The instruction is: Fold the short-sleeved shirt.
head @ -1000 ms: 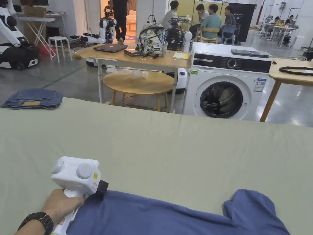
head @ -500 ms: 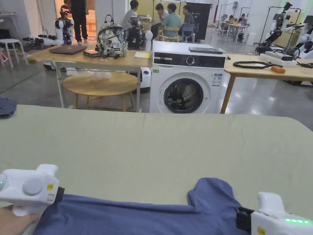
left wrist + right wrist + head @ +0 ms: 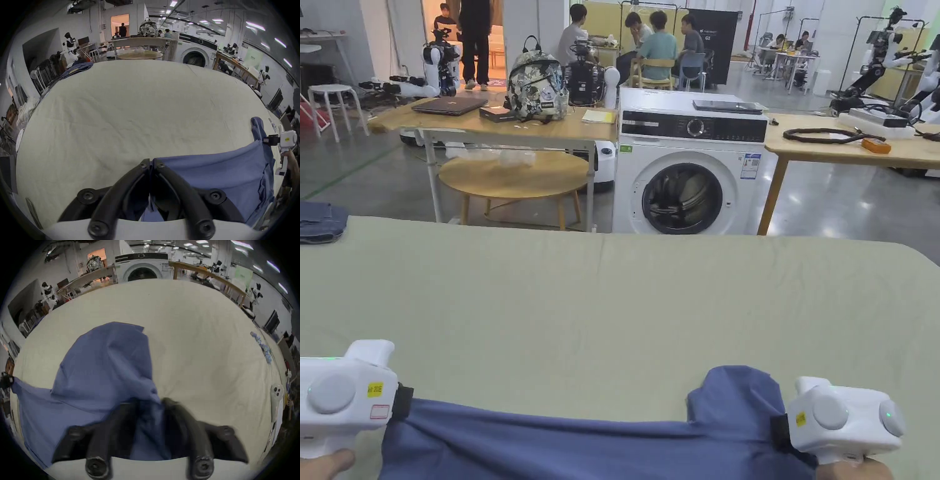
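Observation:
The blue short-sleeved shirt (image 3: 581, 444) hangs stretched along the near edge of the pale green table (image 3: 625, 300). One sleeve (image 3: 731, 394) lies flopped onto the cloth beyond the taut edge. My left gripper (image 3: 403, 401) at lower left is shut on the shirt's left end; in the left gripper view its jaws (image 3: 151, 164) meet on the blue fabric (image 3: 211, 175). At lower right my right gripper (image 3: 780, 432) pinches the shirt beside the sleeve. In the right gripper view, blurred jaws (image 3: 151, 402) hold blue cloth (image 3: 100, 369) between them.
Folded jeans (image 3: 322, 222) lie at the table's far left corner. A white phone-like object (image 3: 276, 395) and a small blue item (image 3: 263, 347) rest near the right edge. Beyond the table stand a washing machine (image 3: 687, 169), wooden tables and seated people.
The head camera has swung right. My right gripper came into view and took hold of the shirt by the sleeve; the shirt's edge is now pulled taut between both grippers.

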`<state>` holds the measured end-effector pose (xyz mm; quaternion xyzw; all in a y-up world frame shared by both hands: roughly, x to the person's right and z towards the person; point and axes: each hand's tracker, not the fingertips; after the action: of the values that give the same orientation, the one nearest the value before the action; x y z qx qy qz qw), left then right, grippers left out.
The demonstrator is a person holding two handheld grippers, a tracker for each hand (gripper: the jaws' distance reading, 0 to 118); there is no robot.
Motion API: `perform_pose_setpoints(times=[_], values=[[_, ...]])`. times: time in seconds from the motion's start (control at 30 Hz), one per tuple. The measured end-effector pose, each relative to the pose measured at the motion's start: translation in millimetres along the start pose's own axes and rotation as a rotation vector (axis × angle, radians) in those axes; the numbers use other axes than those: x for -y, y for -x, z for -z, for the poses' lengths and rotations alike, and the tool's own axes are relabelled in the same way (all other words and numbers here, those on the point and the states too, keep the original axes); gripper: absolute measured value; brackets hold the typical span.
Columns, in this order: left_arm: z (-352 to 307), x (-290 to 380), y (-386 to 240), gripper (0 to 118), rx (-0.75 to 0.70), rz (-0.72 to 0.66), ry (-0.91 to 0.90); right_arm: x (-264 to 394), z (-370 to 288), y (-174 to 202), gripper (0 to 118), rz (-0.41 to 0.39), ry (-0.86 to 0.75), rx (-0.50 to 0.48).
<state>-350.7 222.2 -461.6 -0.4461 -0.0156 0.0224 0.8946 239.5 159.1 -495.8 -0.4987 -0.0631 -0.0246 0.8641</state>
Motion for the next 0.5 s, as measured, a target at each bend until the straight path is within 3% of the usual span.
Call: perform_pose_setpoints(times=[0.03, 0.07, 0.13, 0.27, 0.5], values=[[-1, 1, -2, 0, -0.001, 0.000, -0.002, 1, -2, 6, 9, -0.026, -0.005, -0.020], [-2, 3, -3, 0, 0.001, -0.002, -0.002, 3, -3, 9, 2, -0.038, 0.004, -0.044], [-4, 5, -5, 0, -0.007, -0.003, -0.005, 7, -10, 12, 1, -0.035, -0.006, -0.013], [-23, 5, -4, 0, -0.003, -0.011, -0.038, 8, -51, 9, 1, -0.003, -0.188, -0.024], [-102, -22, -4, 0, 0.007, -0.011, -0.207, -18, -166, 6, 1, -0.027, -0.425, -0.039]])
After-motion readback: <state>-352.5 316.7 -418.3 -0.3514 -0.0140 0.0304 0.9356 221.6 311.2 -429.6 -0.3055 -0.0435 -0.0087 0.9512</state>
